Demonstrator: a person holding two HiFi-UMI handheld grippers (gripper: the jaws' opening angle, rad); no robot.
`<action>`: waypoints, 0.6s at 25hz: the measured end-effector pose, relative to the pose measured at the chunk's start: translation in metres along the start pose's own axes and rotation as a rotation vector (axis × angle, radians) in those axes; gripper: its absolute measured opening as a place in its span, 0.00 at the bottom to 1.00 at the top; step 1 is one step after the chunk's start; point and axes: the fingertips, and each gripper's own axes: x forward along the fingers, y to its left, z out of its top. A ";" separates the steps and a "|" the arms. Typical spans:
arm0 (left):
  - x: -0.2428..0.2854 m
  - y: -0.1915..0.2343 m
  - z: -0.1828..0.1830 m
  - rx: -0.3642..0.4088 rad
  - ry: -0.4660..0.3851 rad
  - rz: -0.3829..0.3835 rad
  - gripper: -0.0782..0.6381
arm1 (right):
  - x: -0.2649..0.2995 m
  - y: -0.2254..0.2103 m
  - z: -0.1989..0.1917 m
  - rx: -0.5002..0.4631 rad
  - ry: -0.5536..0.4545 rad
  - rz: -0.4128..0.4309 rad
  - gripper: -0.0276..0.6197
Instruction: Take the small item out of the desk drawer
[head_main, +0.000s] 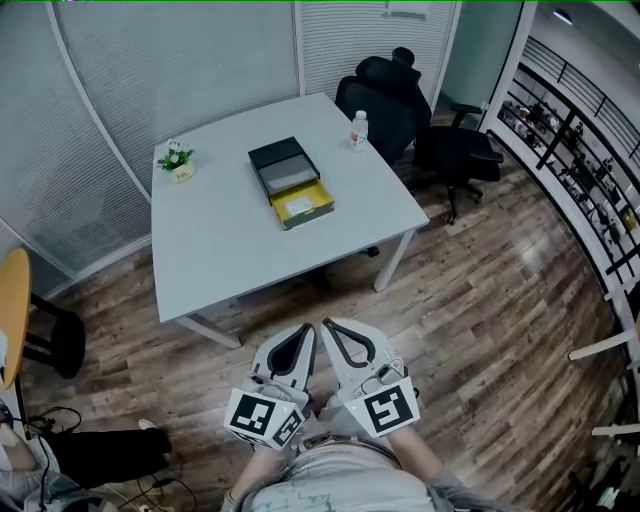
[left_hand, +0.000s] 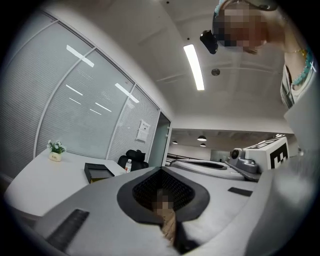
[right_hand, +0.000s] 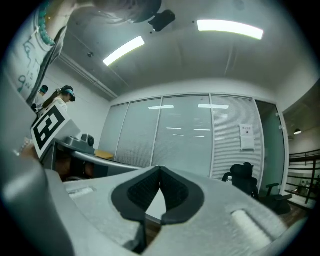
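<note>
A small black drawer unit (head_main: 282, 164) stands on the white table (head_main: 220, 240), far from me. Its yellow drawer (head_main: 302, 204) is pulled out toward me, and a pale flat item (head_main: 296, 205) lies inside. Both grippers are held close to my body, over the wooden floor, well short of the table. My left gripper (head_main: 306, 330) and my right gripper (head_main: 327, 325) sit side by side, each with its jaws together and nothing between them. In the left gripper view the drawer unit (left_hand: 100, 172) shows small beyond the shut left gripper (left_hand: 161, 170). The right gripper (right_hand: 160, 168) faces the blinds.
A water bottle (head_main: 359, 131) stands at the table's far right edge and a small potted plant (head_main: 178, 160) at its far left. Black office chairs (head_main: 390, 95) stand behind the table. A round yellow table (head_main: 12, 310) is at left, a railing (head_main: 575, 130) at right.
</note>
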 end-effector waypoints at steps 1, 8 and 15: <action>0.000 0.001 -0.002 -0.006 0.003 0.008 0.11 | 0.000 -0.001 -0.002 0.006 0.003 0.004 0.05; 0.013 0.015 -0.003 -0.020 0.005 0.020 0.11 | 0.012 -0.017 -0.007 0.033 0.005 -0.006 0.05; 0.050 0.045 0.006 -0.026 0.004 -0.016 0.10 | 0.050 -0.039 -0.014 0.019 0.025 -0.024 0.05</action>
